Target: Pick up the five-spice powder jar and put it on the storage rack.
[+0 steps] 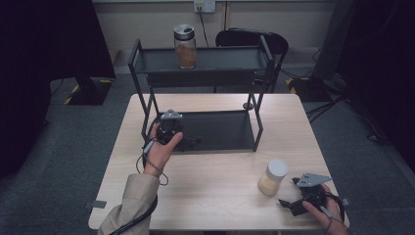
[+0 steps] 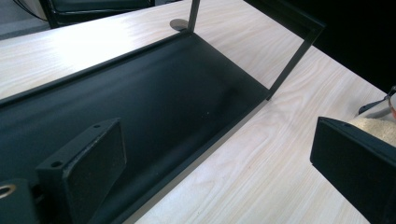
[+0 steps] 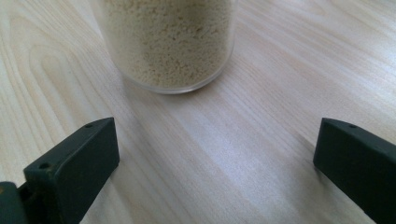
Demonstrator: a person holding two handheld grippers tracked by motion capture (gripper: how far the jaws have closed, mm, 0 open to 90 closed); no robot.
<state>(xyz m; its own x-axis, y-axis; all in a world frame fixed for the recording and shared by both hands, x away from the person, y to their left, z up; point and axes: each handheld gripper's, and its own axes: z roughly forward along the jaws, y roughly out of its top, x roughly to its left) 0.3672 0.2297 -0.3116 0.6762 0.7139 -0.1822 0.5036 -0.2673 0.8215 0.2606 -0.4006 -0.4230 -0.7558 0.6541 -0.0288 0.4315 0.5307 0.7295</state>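
A clear jar of pale grains with a white lid (image 1: pixel 272 177) stands on the wooden table (image 1: pixel 215 191) at the front right. My right gripper (image 1: pixel 289 192) lies just right of it, open and aimed at it. In the right gripper view the jar (image 3: pixel 170 42) stands a short way beyond the open right gripper (image 3: pixel 215 158), with bare wood between the jaws. My left gripper (image 1: pixel 188 140) is held at the front left of the black rack's lower shelf (image 1: pixel 220 129). The open left gripper (image 2: pixel 219 168) holds nothing over the shelf's edge (image 2: pixel 163 102).
The black two-tier rack (image 1: pixel 203 66) stands at the table's far middle. A jar of brown contents with a dark lid (image 1: pixel 185 46) stands on its top shelf. A black chair (image 1: pixel 254 38) is behind the table. Thin rack posts (image 2: pixel 292 60) rise at the shelf's corners.
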